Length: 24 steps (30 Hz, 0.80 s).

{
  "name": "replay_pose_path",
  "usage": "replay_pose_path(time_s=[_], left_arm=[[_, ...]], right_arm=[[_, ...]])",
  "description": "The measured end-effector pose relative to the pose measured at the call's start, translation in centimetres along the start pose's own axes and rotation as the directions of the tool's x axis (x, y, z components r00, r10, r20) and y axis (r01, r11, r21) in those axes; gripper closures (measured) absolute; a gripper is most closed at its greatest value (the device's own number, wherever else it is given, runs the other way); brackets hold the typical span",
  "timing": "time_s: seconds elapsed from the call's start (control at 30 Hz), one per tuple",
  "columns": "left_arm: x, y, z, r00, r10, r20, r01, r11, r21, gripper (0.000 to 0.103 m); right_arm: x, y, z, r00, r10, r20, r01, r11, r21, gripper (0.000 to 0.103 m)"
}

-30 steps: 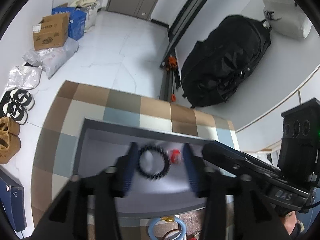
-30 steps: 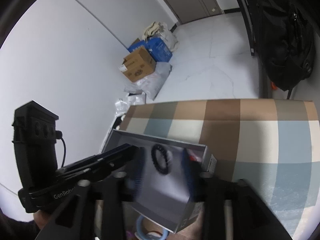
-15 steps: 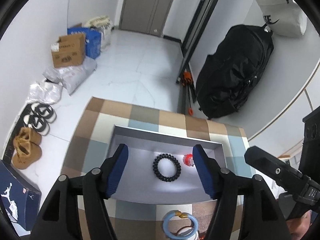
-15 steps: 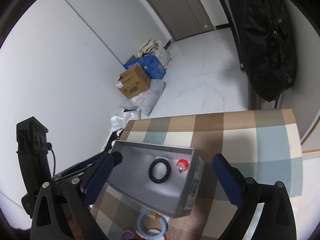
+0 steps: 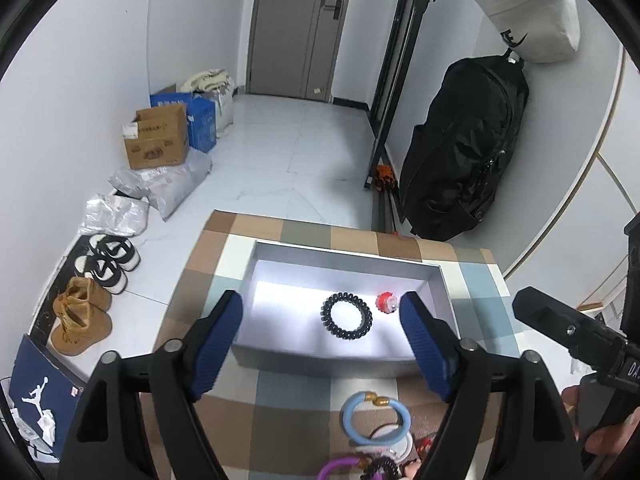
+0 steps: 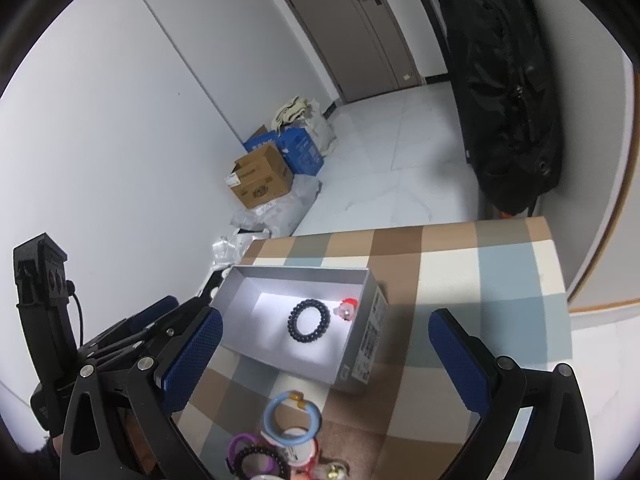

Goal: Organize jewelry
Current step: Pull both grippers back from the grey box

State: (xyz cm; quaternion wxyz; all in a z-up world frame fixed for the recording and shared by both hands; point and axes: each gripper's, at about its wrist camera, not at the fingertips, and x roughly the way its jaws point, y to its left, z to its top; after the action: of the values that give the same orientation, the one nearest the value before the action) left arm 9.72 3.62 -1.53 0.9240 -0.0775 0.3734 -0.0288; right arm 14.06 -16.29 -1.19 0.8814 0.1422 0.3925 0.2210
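Note:
A grey open box (image 5: 344,354) (image 6: 360,352) sits on the checked table. Inside it lie a black spiral bracelet (image 5: 326,316) (image 6: 292,322) and a small red piece (image 5: 387,303) (image 6: 348,308). My left gripper (image 5: 320,302) hovers above the box's near side, its jaws opening and holding nothing. My right gripper (image 6: 326,318) hangs back from the box, jaws opening very wide, also with nothing in them. Near the table's front lies a pile with a light blue bangle (image 5: 347,416) (image 6: 316,420), a purple ring (image 6: 240,446) and a dark beaded bracelet (image 6: 256,454).
The checked tablecloth (image 5: 280,396) ends just beyond the box. On the floor are shoes (image 5: 104,264), cardboard boxes (image 5: 156,140) and plastic bags to the left. A black backpack (image 5: 460,152) leans on the wall at the right. A hand (image 5: 600,440) holds the right gripper's handle.
Both grippers have pulled back and up out of the box and their jaws have spread apart. The black bracelet and red piece stay in the box.

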Motion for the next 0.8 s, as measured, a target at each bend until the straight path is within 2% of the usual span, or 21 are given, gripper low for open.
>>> replay_pose_path(time_s=[0.17, 0.27, 0.47, 0.8], left_arm=[[-1.4, -0.1, -1.1, 0.999, 0.0, 0.038, 0.0, 1.0, 0.02, 0.02], [-2.0, 0.1, -2.4, 0.999, -0.017, 0.032, 0.017, 1.0, 0.002, 0.011], [-2.9, -0.3, -4.3, 1.0, -0.011, 0.024, 0.01, 0.999, 0.032, 0.011], [-3.1, -0.4, -6.9, 0.995, -0.038, -0.091, 0.042, 0.998, 0.043, 0.011]], right_arm=[[-1.5, 0.3, -1.2, 1.0, -0.013, 0.022, 0.014, 1.0, -0.024, 0.0], [-2.0, 0.4, -2.1, 0.999, -0.027, 0.027, 0.028, 0.998, -0.047, 0.0], [-3.1, 0.1, -4.4, 0.999, -0.052, 0.012, 0.052, 0.998, -0.047, 0.0], [-3.8, -0.3, -7.0, 0.998, -0.057, -0.019, 0.056, 0.998, -0.036, 0.0]])
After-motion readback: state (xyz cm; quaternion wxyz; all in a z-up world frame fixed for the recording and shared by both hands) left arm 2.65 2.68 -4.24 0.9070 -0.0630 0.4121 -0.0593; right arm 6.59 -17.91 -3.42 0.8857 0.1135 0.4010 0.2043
